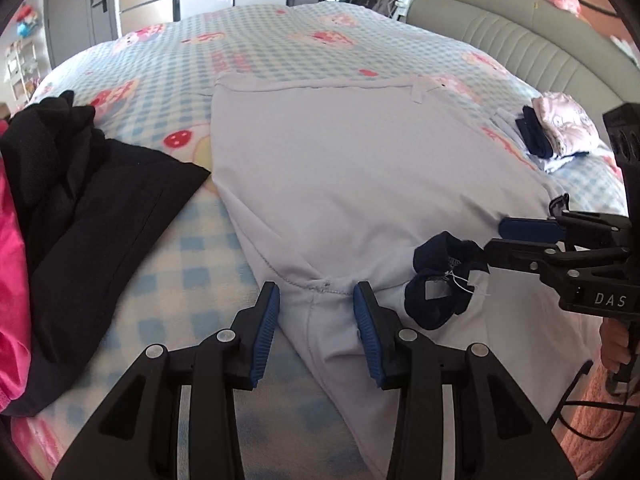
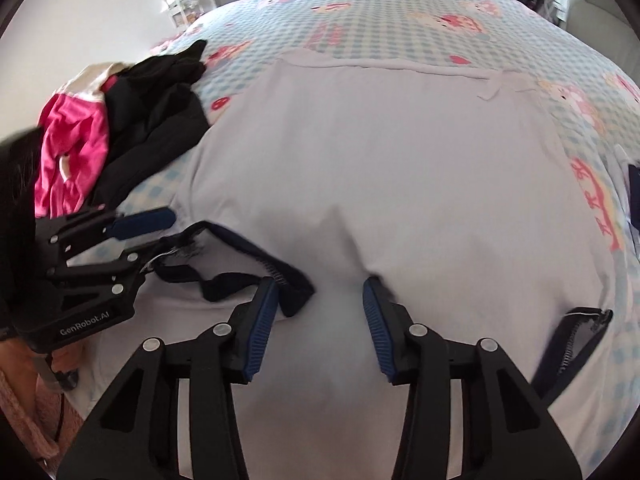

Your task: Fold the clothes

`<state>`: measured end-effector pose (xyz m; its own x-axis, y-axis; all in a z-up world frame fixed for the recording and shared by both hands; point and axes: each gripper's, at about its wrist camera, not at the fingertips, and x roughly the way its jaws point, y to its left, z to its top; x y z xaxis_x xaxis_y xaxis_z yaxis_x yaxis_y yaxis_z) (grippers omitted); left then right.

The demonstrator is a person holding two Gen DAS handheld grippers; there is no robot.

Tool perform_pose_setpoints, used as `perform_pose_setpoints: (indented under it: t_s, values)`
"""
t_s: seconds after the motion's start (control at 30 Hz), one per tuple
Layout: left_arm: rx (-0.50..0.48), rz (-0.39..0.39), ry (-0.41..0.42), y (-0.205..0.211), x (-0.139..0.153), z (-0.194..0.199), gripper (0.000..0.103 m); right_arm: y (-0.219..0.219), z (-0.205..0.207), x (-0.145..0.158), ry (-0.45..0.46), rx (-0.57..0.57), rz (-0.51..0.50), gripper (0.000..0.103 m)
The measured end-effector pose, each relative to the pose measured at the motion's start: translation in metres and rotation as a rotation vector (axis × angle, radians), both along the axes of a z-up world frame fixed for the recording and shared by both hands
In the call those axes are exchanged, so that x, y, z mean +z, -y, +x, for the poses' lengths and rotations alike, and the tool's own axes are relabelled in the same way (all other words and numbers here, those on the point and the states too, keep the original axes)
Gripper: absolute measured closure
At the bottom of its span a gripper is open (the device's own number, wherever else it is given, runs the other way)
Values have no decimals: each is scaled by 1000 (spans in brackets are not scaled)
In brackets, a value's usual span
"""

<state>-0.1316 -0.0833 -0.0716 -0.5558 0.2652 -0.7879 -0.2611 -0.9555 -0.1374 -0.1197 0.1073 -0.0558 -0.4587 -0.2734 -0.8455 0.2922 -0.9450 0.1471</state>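
A pale lavender garment (image 1: 360,168) lies spread flat on the bed, its banded edge at the far side. In the left wrist view my left gripper (image 1: 317,320) stands at the garment's near end. Its blue pads (image 1: 264,332) pinch a puckered, seamed bunch of the cloth. My right gripper (image 1: 496,242) comes in from the right, jaws apart, with a dark navy strap (image 1: 432,284) draped at its lower finger. In the right wrist view my right gripper (image 2: 320,308) stands open over smooth lavender cloth (image 2: 360,160), and the navy strap (image 2: 256,256) touches its left pad. My left gripper (image 2: 168,232) is at the left.
A black garment (image 1: 100,200) and a pink one (image 1: 10,264) are heaped at the left on the blue checked bedcover (image 1: 168,60). A small pile of folded things (image 1: 552,128) sits at the right by the padded headboard (image 1: 520,36). A second navy strap (image 2: 576,344) lies near the right edge.
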Motion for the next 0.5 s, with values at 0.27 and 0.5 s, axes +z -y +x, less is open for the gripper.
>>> perform_pose_setpoints:
  t_s: [0.27, 0.5]
  values:
    - [57, 69, -71, 23, 17, 10, 63, -5, 14, 31, -50, 96, -158, 55]
    - [44, 51, -80, 25, 23, 20, 63, 51, 23, 19, -36, 344, -83, 50]
